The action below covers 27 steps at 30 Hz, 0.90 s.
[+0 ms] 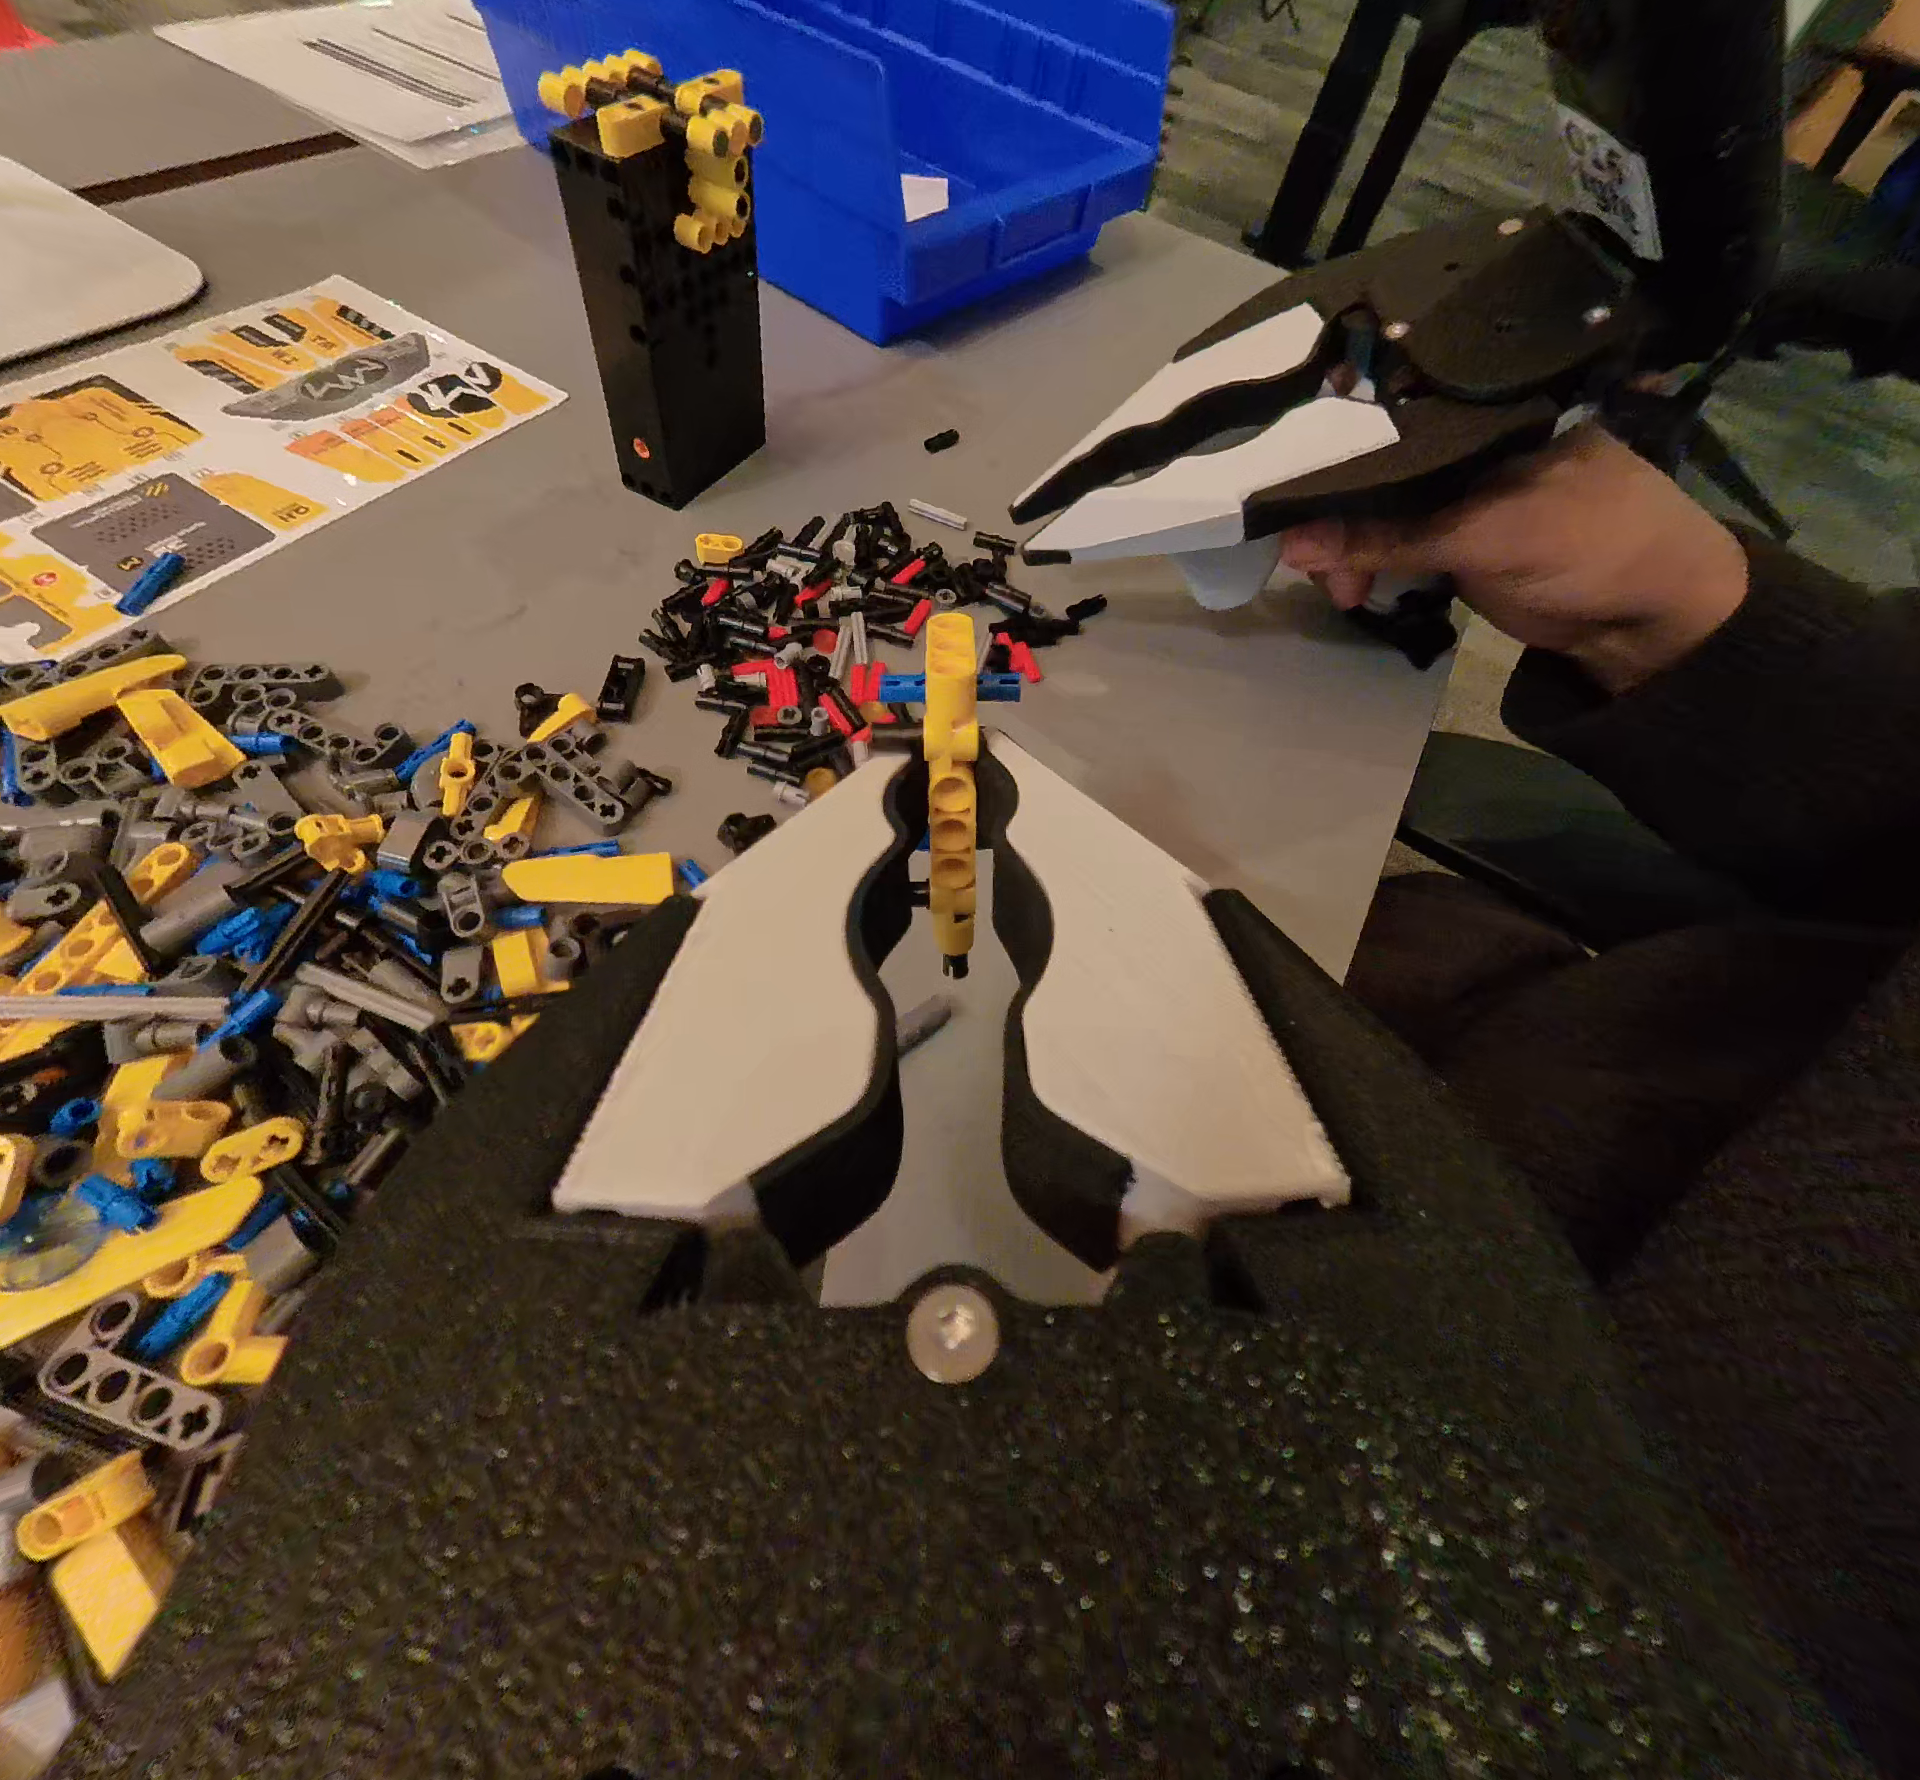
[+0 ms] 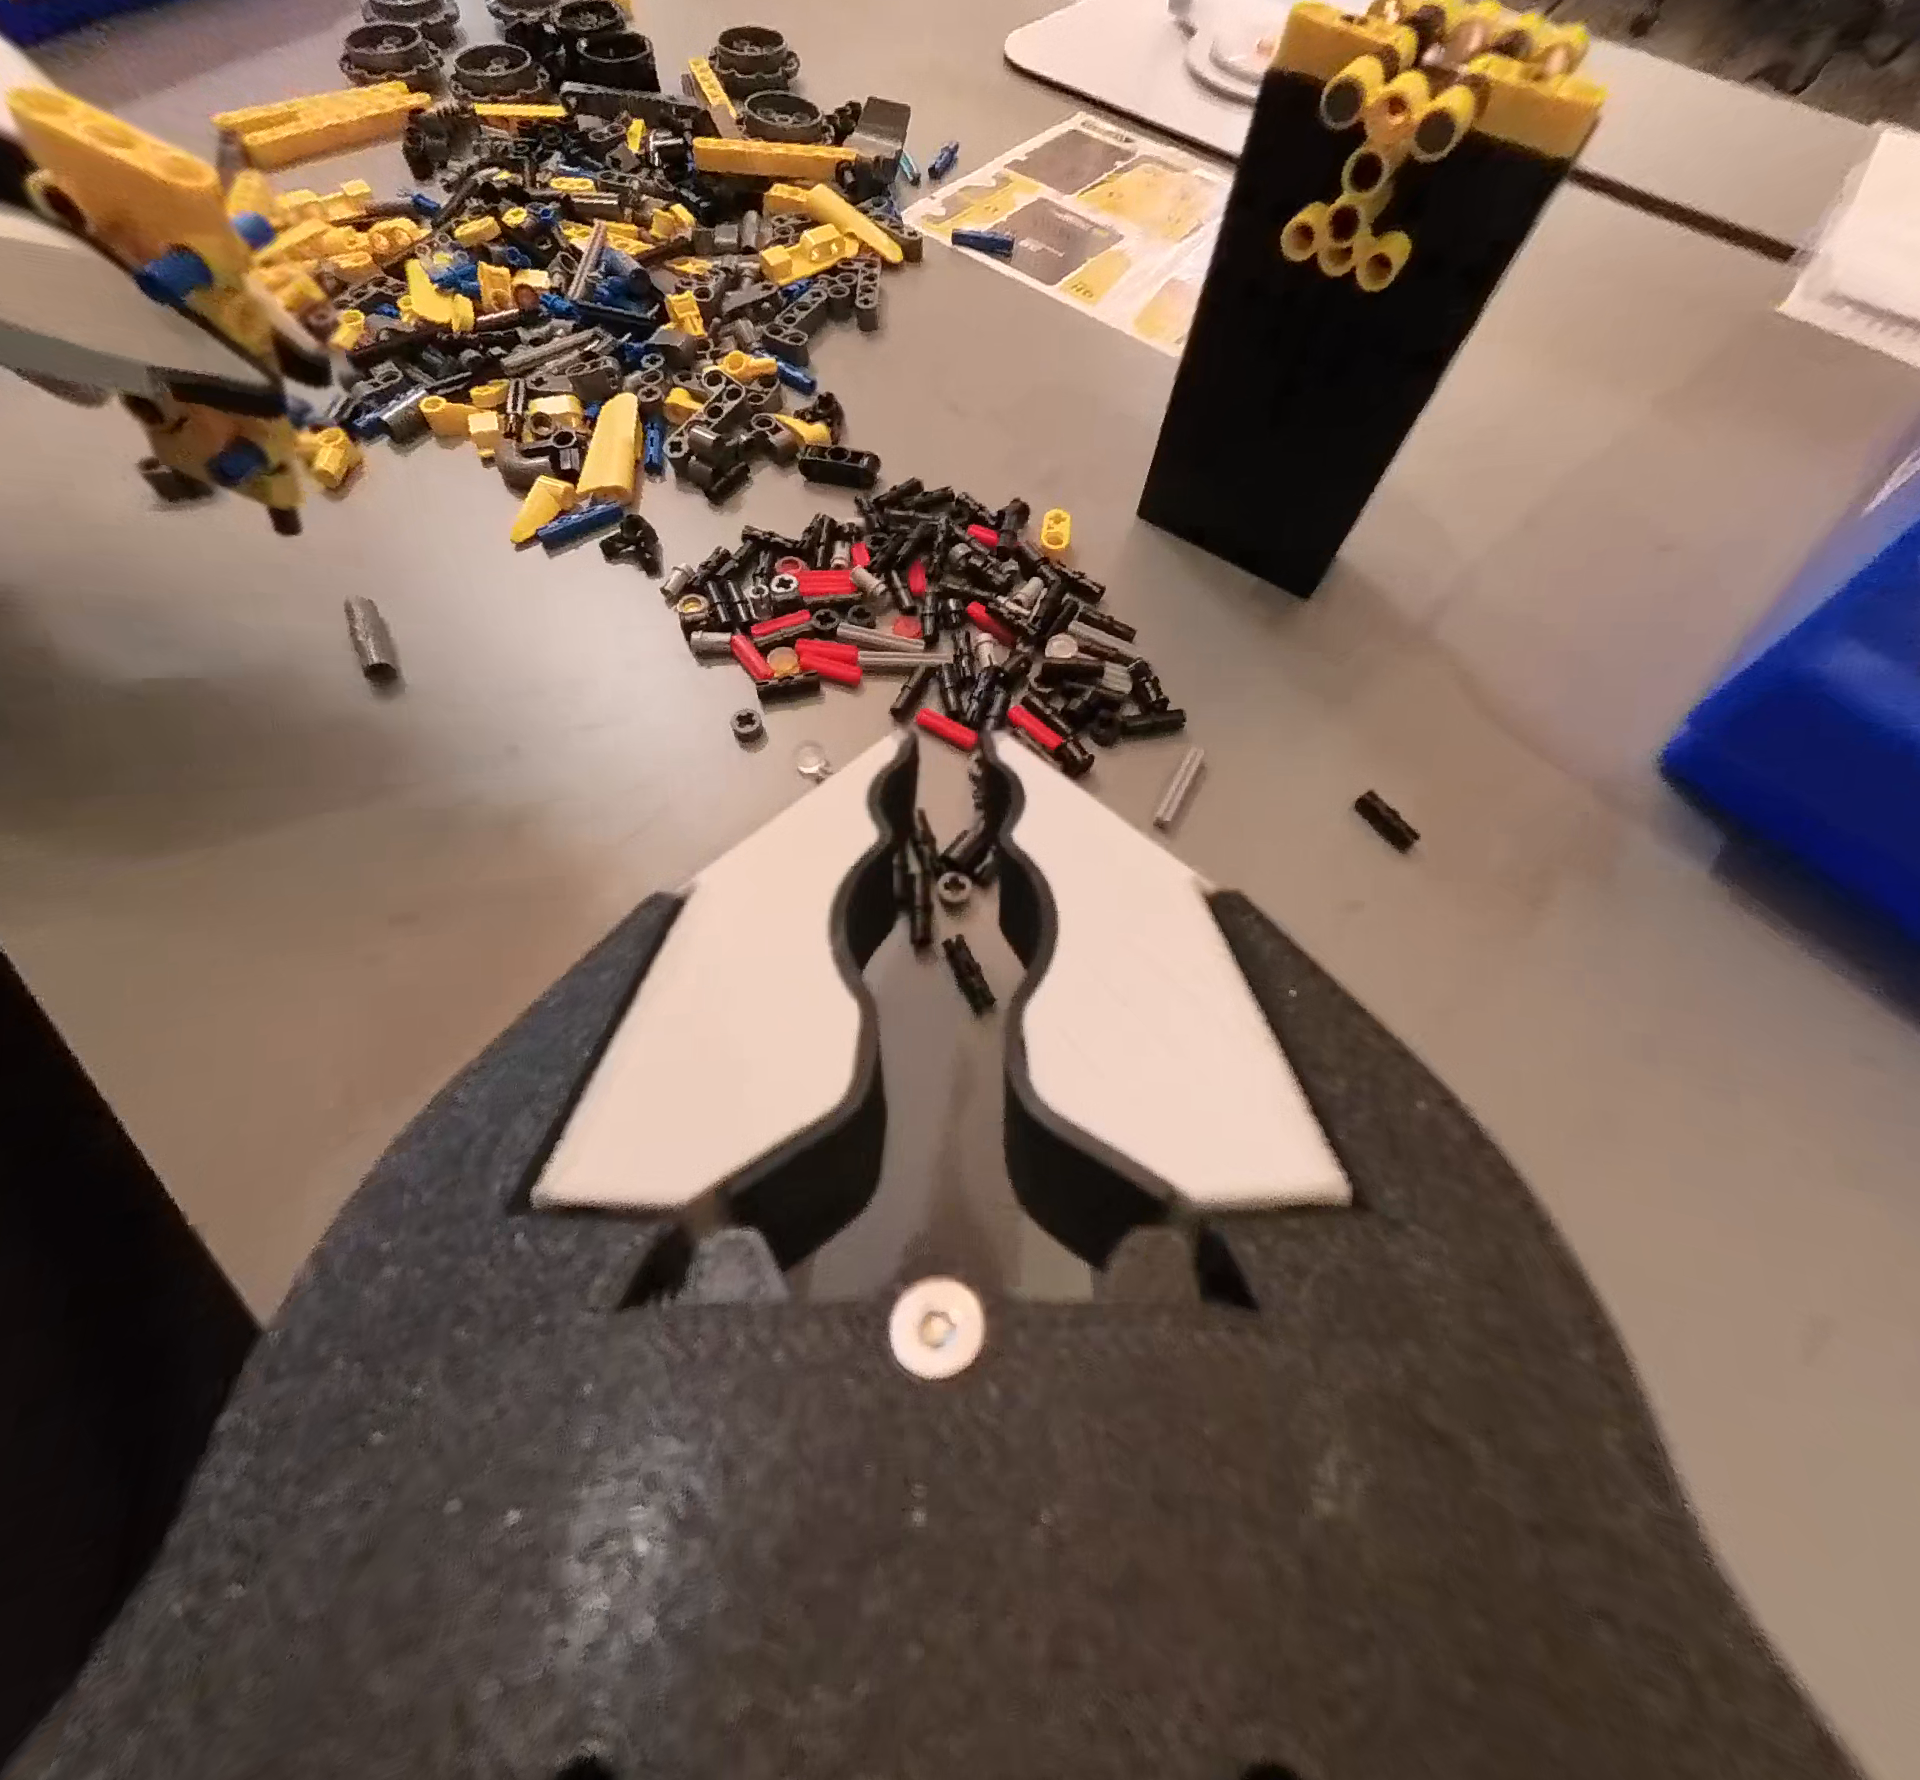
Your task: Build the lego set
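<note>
My left gripper (image 1: 951, 743) is shut on a yellow holed beam (image 1: 951, 826) with blue pins through it, held upright above the grey table (image 1: 1195, 743). It also shows at the upper left of the right wrist view (image 2: 291, 380), where the beam (image 2: 114, 161) sticks up. My right gripper (image 2: 948, 743) hovers low over the near edge of a pile of small black, red and grey pins (image 2: 935, 629). Its jaws stand a narrow gap apart with nothing clearly between them. It shows at the right of the left wrist view (image 1: 1023, 530), held by a hand (image 1: 1507, 567).
A black block tower (image 1: 675, 328) topped with yellow connectors (image 1: 675, 120) stands behind the pins, in front of a blue bin (image 1: 831, 68). A big heap of yellow, grey and blue parts (image 1: 260, 899) lies to the left, beside a sticker sheet (image 1: 260, 421). Wheels (image 2: 582, 47) lie beyond it. Left tips to right tips: about 12 cm.
</note>
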Available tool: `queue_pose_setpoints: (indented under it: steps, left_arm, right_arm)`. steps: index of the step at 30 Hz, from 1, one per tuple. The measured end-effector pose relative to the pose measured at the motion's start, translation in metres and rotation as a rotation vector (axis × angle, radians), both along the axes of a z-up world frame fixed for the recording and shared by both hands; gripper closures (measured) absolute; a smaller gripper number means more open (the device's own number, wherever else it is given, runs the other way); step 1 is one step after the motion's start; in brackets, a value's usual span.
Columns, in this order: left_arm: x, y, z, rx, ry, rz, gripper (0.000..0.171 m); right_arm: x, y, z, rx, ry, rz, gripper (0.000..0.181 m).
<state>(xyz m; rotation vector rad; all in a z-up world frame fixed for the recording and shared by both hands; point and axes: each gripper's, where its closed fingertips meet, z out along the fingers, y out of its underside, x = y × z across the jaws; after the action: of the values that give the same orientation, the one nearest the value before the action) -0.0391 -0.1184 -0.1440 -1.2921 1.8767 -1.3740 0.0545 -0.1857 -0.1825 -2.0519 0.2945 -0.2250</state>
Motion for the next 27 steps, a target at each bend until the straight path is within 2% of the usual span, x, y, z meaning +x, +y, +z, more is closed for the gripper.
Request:
queue_pose_setpoints:
  steps: [3,8,14,20,27]
  left_arm:
    - [0.000,0.006,-0.006,-0.025,0.005,0.025,0.164]
    - [0.000,0.004,-0.013,-0.032,0.003,0.016,0.164]
    - [0.007,0.000,-0.016,-0.035,0.010,0.002,0.164]
    - [0.010,0.001,-0.017,-0.052,0.023,0.009,0.164]
    - [0.010,0.004,-0.016,-0.089,0.028,0.013,0.165]
  right_arm:
    - [0.001,0.002,-0.009,-0.048,0.030,-0.007,0.162]
    - [-0.008,0.020,-0.013,-0.076,0.022,0.013,0.162]
    - [0.003,0.026,-0.016,-0.085,0.064,-0.024,0.163]
    - [0.014,0.028,-0.021,-0.103,0.097,-0.051,0.181]
    - [0.017,0.032,-0.031,-0.192,0.037,-0.045,0.181]
